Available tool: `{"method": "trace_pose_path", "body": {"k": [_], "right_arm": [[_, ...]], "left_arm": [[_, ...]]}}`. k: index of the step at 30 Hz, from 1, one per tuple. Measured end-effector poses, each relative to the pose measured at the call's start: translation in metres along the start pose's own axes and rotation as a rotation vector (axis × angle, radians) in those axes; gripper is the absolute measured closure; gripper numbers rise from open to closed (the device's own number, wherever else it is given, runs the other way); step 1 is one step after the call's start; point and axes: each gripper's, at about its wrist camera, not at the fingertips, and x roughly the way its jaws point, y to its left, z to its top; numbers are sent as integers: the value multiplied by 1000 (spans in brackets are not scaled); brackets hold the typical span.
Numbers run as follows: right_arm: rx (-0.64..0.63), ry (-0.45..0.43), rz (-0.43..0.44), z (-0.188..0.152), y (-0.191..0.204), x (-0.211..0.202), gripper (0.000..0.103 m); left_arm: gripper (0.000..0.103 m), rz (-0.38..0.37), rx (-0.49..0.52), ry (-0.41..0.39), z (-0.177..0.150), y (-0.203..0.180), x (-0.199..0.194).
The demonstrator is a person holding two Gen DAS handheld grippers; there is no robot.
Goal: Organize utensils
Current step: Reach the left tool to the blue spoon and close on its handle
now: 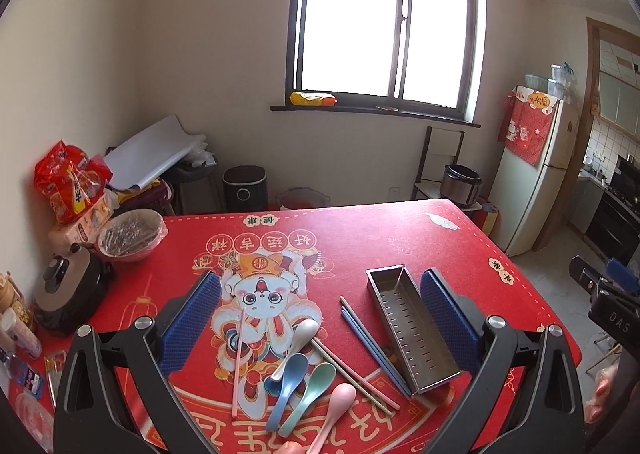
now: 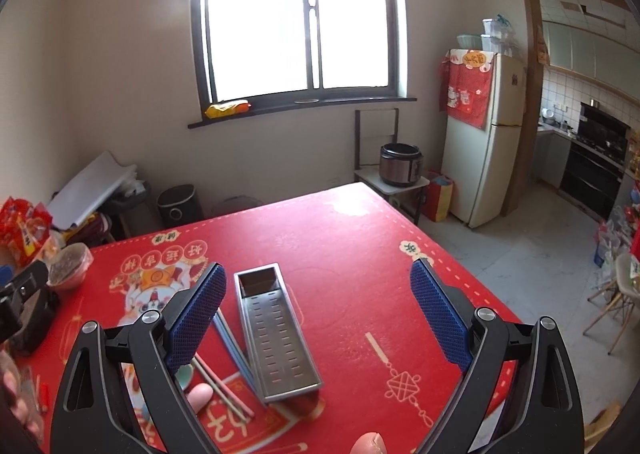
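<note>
Start of sort: nothing picked, tray (image 1: 412,330) empty.
Both grippers, left (image 1: 320,318) and right (image 2: 320,314), hovered over the red worktop (image 1: 360,238) with fingers spread wide, holding nothing. Spoons (image 1: 304,374) and chopsticks (image 1: 372,342) lay loose just left of the tray. Next probably needs one gripper lowered astride a single utensil, then closed. Left view showed all four spoons plus a stray pink chopstick (image 1: 239,358); right view hid most behind its left finger (image 2: 196,318), showed the tray unobstructed.
</note>
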Motion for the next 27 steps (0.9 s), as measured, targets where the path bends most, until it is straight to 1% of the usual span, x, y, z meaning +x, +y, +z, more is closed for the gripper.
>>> {"method": "trace_pose_path", "body": {"k": [2,4,7,9,12,14,19,22,24,27], "right_arm": [[-32,32,55,-5,6,10,13],[-58,65,105,-9,14,20,13],[-110,68,126,-20,26,32,13],[-135,94,157,-27,33,42,13],[-142,178,209,-39,41,65,13],[-156,213,229,-51,46,78,13],[-247,350,342,-87,71,100,13],[-284,414,406,-103,88,108,13],[-300,443,423,-111,97,113,13],[-313,445,423,-117,104,115,13]], "left_arm": [[5,14,-26,9,-4,10,3],[5,45,-41,1,-10,20,4],[5,105,-32,-5,-19,33,5],[5,135,-26,-11,-25,42,5],[5,175,-34,-8,-35,57,7],[5,203,-37,9,-42,64,9],[5,259,-37,35,-61,85,13],[5,249,-53,66,-74,97,18],[5,208,-61,97,-81,103,25],[5,155,-46,133,-94,103,38]]}}
